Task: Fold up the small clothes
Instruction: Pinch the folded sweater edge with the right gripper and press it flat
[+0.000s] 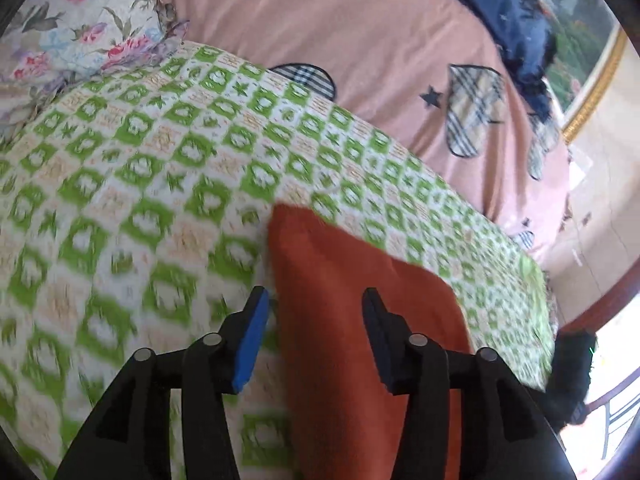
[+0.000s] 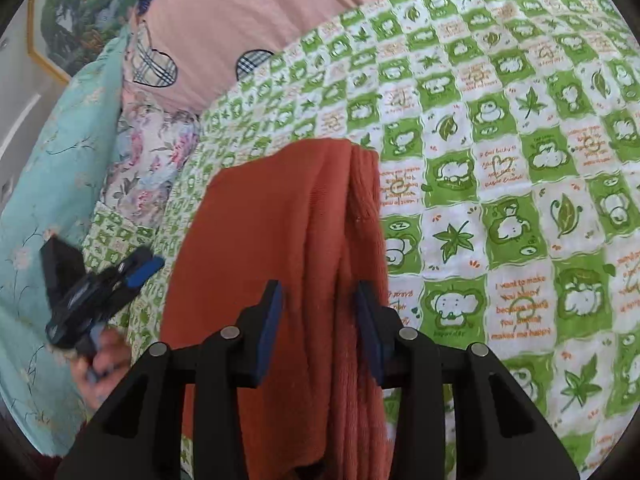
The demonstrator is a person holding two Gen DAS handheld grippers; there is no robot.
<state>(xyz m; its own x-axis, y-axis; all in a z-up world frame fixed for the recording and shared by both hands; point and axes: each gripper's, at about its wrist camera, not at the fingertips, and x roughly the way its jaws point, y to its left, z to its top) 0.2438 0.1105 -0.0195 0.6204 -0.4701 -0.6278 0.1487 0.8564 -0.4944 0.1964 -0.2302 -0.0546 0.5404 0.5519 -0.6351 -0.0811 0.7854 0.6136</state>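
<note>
Right gripper (image 2: 318, 332), black with blue pads: jaws spread, fingers standing either side of a rust-orange ribbed knit garment (image 2: 280, 232). The fabric runs up between the pads and on ahead of them; whether either pad touches it cannot be told. The garment lies folded lengthwise, a ridge of bunched fabric along its right edge, directly ahead of this gripper.

Left gripper (image 1: 314, 336), same build: jaws spread, nothing pinched. The garment (image 1: 360, 300) lies under and ahead of its right finger; the left finger is over bare quilt just beside the garment's left edge. View motion-blurred.

In the right wrist view the left gripper (image 2: 100, 296) sits off to the left of the garment, held in a hand (image 2: 102, 364).

Beneath everything: green-and-white checked quilt with cartoon animals and leaves (image 2: 500, 200). Beyond it, pink bedsheet with plaid heart patches and dark stars (image 1: 380, 60). Far left of the right gripper, pale teal floral fabric (image 2: 52, 160); past that, a gold-framed landscape picture (image 2: 68, 24).
</note>
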